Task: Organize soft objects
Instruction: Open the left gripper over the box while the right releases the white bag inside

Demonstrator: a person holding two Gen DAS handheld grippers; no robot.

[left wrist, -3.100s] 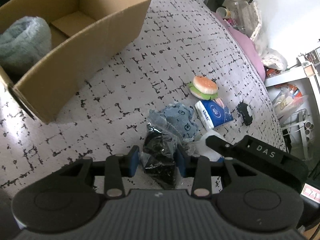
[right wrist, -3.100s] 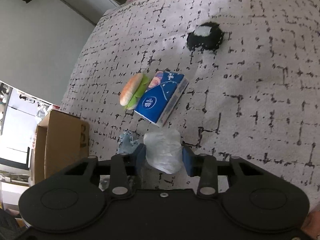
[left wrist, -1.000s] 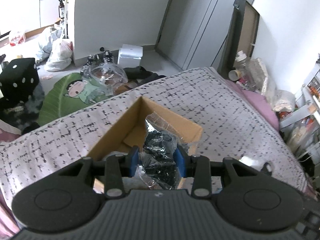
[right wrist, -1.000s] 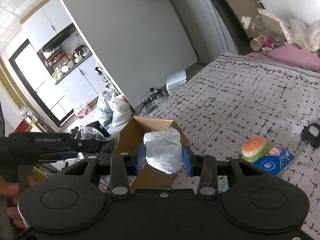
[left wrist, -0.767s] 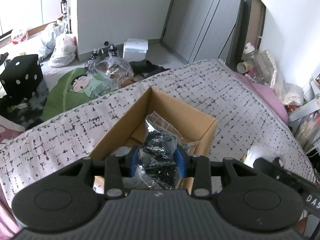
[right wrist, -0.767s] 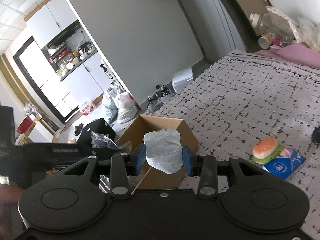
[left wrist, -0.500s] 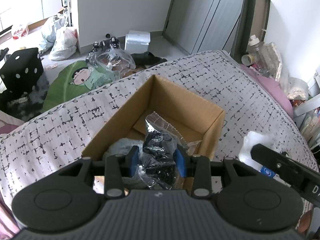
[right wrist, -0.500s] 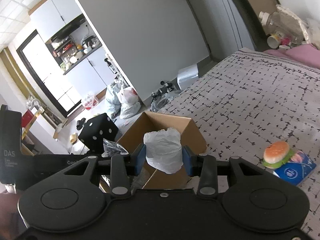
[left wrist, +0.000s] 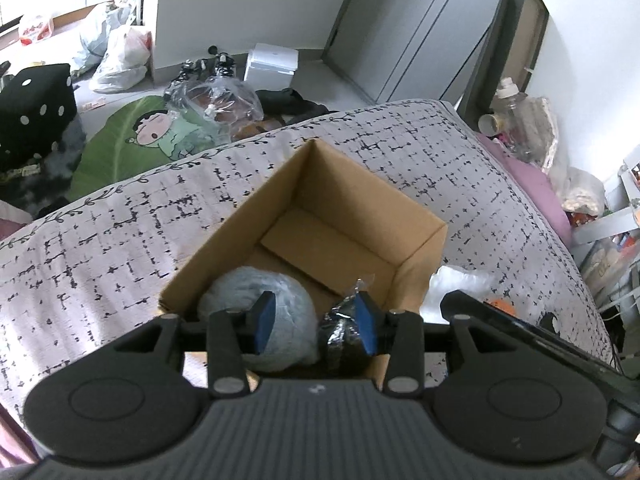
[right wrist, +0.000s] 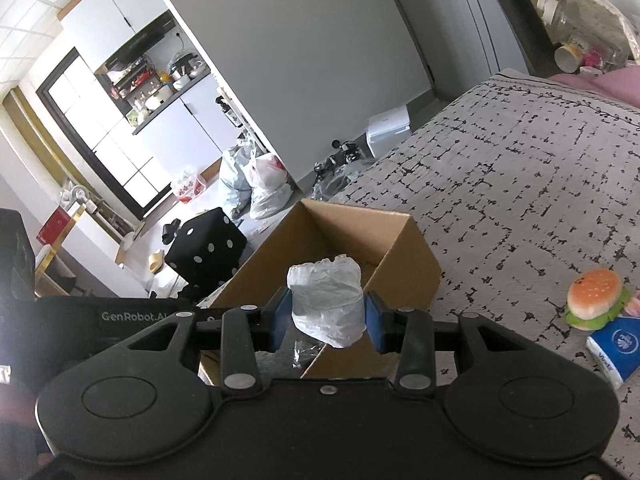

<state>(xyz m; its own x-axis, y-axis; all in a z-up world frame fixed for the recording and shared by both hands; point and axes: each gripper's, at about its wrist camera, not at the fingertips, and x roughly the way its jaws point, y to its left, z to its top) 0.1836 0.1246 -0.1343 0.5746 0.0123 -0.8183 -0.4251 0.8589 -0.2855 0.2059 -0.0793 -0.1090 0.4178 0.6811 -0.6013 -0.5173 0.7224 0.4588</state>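
The cardboard box (left wrist: 416,240) on the bed already holds a grey bundle (left wrist: 256,300). Our left gripper (left wrist: 316,318), jaws just parted, has let the black bagged item (left wrist: 340,330) drop beside it. Our right gripper (right wrist: 326,316) pinches a white wad (right wrist: 326,300) near the box. A burger toy (right wrist: 594,294) and tissue pack (right wrist: 616,346) lie far right, unpacked.

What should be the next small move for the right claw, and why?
Probably carry the right claw a little forward, over the cardboard box, before opening. It is shut on the white bundle, which hangs near the box's near wall rather than clearly above the inside. The left claw has just been opening; its black packet already lies inside.
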